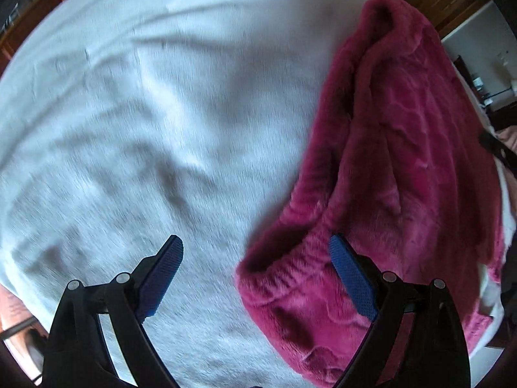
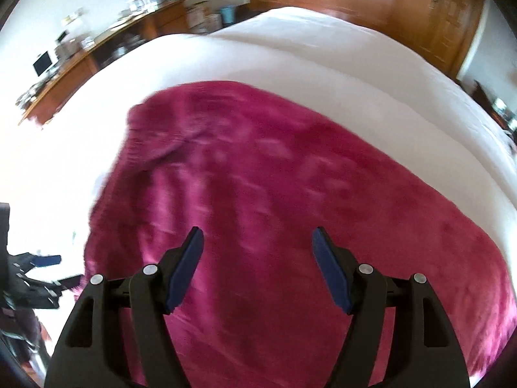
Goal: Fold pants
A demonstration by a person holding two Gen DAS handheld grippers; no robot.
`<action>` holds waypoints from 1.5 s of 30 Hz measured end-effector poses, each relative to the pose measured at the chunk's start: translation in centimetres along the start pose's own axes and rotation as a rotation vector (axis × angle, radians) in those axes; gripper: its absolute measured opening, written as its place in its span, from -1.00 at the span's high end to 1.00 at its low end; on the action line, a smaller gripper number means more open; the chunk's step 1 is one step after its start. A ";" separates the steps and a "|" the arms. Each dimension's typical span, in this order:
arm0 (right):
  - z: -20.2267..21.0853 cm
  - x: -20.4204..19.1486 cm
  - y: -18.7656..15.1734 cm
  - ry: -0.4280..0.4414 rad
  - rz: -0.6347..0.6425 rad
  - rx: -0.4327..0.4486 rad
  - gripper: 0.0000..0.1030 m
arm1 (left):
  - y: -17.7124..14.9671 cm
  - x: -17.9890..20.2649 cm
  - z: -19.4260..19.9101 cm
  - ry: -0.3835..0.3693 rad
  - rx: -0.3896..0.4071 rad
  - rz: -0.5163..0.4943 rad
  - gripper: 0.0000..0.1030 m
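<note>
- Pants, magenta plush fleece (image 2: pixel 258 177), lie spread on the white-sheeted bed (image 1: pixel 129 113), near its close edge.
- Left gripper (image 1: pixel 255 255): fingers wide apart, empty, beside the ribbed waistband (image 1: pixel 274 278).
- Right gripper (image 2: pixel 257 252): fingers wide apart, empty, above the fabric.
- Best pinch both layers; thick pile slips.
- Wooden desk (image 2: pixel 80 61) stands beyond.

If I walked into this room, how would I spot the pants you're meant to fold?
Find the wide bed with its white sheet. On it lie the fluffy magenta plush pants, spread flat, with a ribbed elastic waistband at one end. They are the only coloured, furry thing on the plain sheet.
</note>
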State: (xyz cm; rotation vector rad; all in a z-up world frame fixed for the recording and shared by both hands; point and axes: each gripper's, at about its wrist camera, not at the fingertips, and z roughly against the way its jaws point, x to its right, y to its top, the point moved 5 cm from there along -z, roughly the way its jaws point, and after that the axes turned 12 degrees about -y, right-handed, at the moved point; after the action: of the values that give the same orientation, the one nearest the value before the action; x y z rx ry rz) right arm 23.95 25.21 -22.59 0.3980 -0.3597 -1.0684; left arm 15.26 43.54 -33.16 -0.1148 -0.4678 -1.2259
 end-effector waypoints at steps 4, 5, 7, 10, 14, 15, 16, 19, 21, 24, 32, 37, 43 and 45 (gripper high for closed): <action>-1.5 -4.4 2.6 0.078 0.058 0.002 -0.38 | -2.8 -2.1 0.2 -0.061 -0.016 0.039 -0.77; -2.3 -5.4 3.3 0.087 0.073 -0.003 -0.38 | -3.6 -2.6 0.1 -0.089 -0.019 0.065 -0.77; -3.6 -6.7 4.3 0.078 0.090 -0.011 -0.38 | -4.7 -3.6 -0.2 -0.140 -0.012 0.119 -0.77; -5.5 -8.3 6.0 0.064 0.104 -0.013 -0.38 | -5.6 -4.5 -0.6 -0.218 0.036 0.190 -0.63; -8.0 -9.9 7.5 0.059 0.117 -0.026 -0.38 | -6.7 -5.2 -0.1 -0.306 0.078 0.245 0.25; -8.4 -10.2 7.7 0.061 0.120 -0.027 -0.38 | -5.9 -5.2 0.3 -0.316 0.082 0.252 0.44; -8.7 -10.8 8.0 0.060 0.129 -0.023 -0.38 | -6.0 -5.2 0.7 -0.326 0.094 0.258 0.53; -10.0 -12.2 8.5 0.041 0.150 -0.024 -0.42 | -6.5 -6.7 2.5 -0.301 0.140 0.257 0.59; -11.2 -12.5 8.6 0.031 0.144 -0.033 -0.46 | -6.6 -8.1 4.0 -0.279 0.158 0.269 0.60; -12.0 -13.0 9.0 0.018 0.146 -0.034 -0.48 | -6.1 -9.4 5.8 -0.236 0.175 0.264 0.60; -12.3 -14.0 8.5 0.000 0.209 -0.038 -0.50 | -6.2 -7.9 3.7 -0.071 0.130 0.130 0.59; -6.7 -12.3 5.6 0.044 0.190 0.028 -0.50 | -7.3 -8.9 4.5 -0.078 0.098 0.122 0.58; -1.2 -7.6 -2.1 0.008 0.056 0.031 -0.50 | -7.3 -9.1 7.0 -0.033 0.051 0.055 0.48; 0.0 -5.7 -4.5 -0.022 0.000 0.011 -0.50 | -7.1 -9.7 7.9 -0.015 0.035 0.036 0.46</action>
State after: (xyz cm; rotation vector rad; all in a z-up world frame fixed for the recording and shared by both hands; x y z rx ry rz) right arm 17.98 28.39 -25.29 0.3964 -0.3851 -1.0719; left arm 3.95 52.25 -31.15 -0.1028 -0.4984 -1.1814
